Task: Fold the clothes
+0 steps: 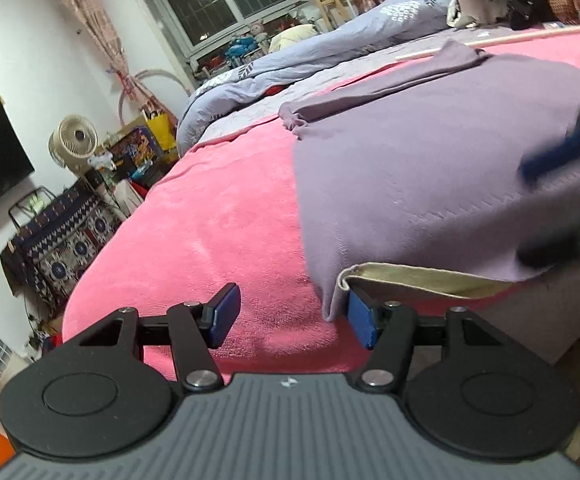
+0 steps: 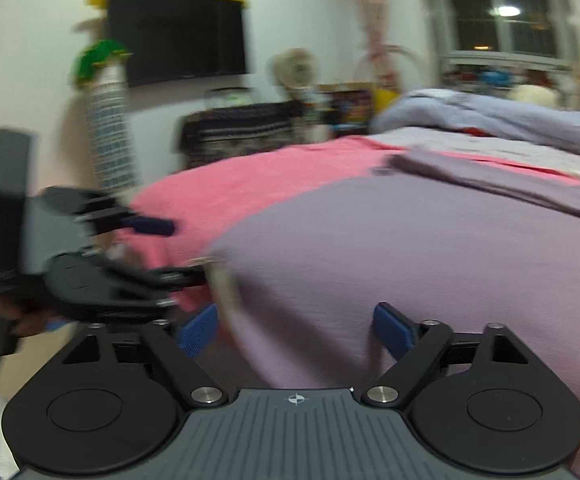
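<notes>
Mauve cloth, a garment (image 1: 430,168) spread over the pink blanket (image 1: 218,232) of a bed, fills the right half of the left wrist view, its near hem hanging over the bed's edge with a pale lining turned up at the lower right. One sleeve (image 1: 390,80) runs away toward the upper right, so the piece's long axis lies roughly away from the cameras. The left gripper (image 1: 290,322) sits at the hem's left corner, fingers spread wide; its right pad (image 1: 360,320) is touching or just beside the folded corner, which stands to the right of the gap, not inside it. The right gripper (image 2: 296,334), also spread and holding nothing, points at the hem further along, cloth directly ahead of its jaws. The left gripper looks nearer a corner (the right wrist view is smeared by motion, so this is a cautious reading). The left wrist view alone shows the lining and the corner; the right wrist view alone shows the left gripper from the side at centre left. Whether any fold has been laid cannot be settled.
</notes>
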Demonstrator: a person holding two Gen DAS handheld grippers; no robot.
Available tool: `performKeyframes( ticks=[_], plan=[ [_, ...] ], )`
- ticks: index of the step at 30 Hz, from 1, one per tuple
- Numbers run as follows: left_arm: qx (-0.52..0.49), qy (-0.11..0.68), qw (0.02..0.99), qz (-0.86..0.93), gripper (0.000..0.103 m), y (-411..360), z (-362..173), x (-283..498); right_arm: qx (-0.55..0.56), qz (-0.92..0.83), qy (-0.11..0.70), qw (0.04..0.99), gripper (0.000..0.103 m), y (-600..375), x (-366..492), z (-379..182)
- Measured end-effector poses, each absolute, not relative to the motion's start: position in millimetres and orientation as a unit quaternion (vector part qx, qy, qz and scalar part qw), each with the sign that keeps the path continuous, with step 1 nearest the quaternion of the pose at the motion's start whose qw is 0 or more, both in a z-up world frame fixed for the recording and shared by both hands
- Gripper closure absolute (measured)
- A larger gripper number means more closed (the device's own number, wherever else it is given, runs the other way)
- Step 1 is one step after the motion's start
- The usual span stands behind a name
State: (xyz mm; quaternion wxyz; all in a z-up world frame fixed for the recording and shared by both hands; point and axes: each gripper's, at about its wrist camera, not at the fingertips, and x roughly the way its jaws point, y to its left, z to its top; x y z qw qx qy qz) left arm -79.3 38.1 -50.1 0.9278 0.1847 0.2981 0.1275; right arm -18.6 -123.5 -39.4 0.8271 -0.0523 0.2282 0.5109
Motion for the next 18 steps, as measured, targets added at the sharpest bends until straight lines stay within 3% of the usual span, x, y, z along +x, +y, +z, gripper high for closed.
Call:
performKeyframes(
  ticks=[2, 8, 10, 11, 18],
  plan=[
    [0.169, 0.305, 0.929, 0.125, 0.04, 43, -50, -75, -0.072, 0.536, 0.231, 0.809, 0.059, -109, -23, -42],
    [0.149, 0.308, 0.932, 0.12, 0.039, 49, -49, -76, -0.175, 0.518, 0.203, 0.812, 0.061, -74, -35, -58],
    [0.15, 0.308, 0.932, 0.118, 0.039, 49, -48, -78, -0.22, 0.497, 0.185, 0.819, 0.081, -67, -41, -64],
    [0.154, 0.306, 0.932, 0.117, 0.039, 48, -48, -80, -0.232, 0.49, 0.178, 0.821, 0.097, -65, -42, -65],
    [0.171, 0.287, 0.941, 0.047, 0.04, 41, -36, -100, -0.204, 0.474, 0.159, 0.842, 0.098, -78, -40, -45]
  ],
)
